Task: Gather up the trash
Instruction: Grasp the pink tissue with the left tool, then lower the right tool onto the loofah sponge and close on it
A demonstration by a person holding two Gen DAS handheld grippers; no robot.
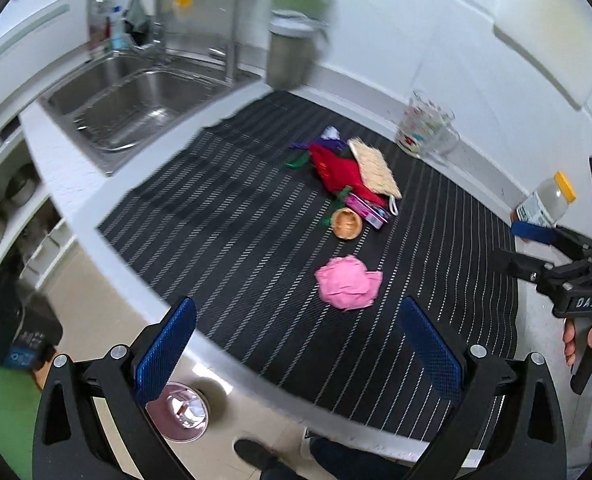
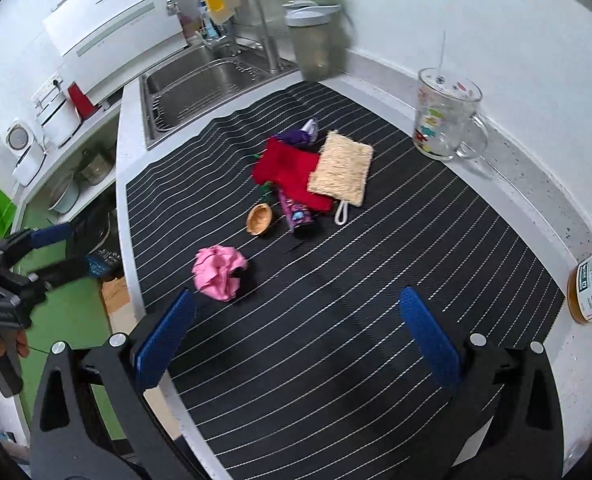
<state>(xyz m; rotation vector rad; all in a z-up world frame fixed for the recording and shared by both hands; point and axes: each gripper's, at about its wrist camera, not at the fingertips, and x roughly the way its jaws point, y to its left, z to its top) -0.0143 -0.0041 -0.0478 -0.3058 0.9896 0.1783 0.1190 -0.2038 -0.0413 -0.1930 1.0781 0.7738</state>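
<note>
On the striped mat (image 2: 376,280): 1 crumpled pink paper (image 2: 218,267) near the front edge, 1 nutshell (image 2: 259,219), 1 purple wrapper (image 2: 296,212), 1 red cloth (image 2: 288,172), 1 loofah pad (image 2: 342,168). 1 glass mug (image 2: 446,114) stands beyond the mat. Left gripper (image 1: 296,356) and right gripper (image 2: 296,344): jaws spread wide, both empty.

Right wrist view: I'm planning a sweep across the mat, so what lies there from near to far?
Pink crumpled paper → wooden bowl → red cloth → purple scrap; beyond the striped mat, the grey bin.
</note>
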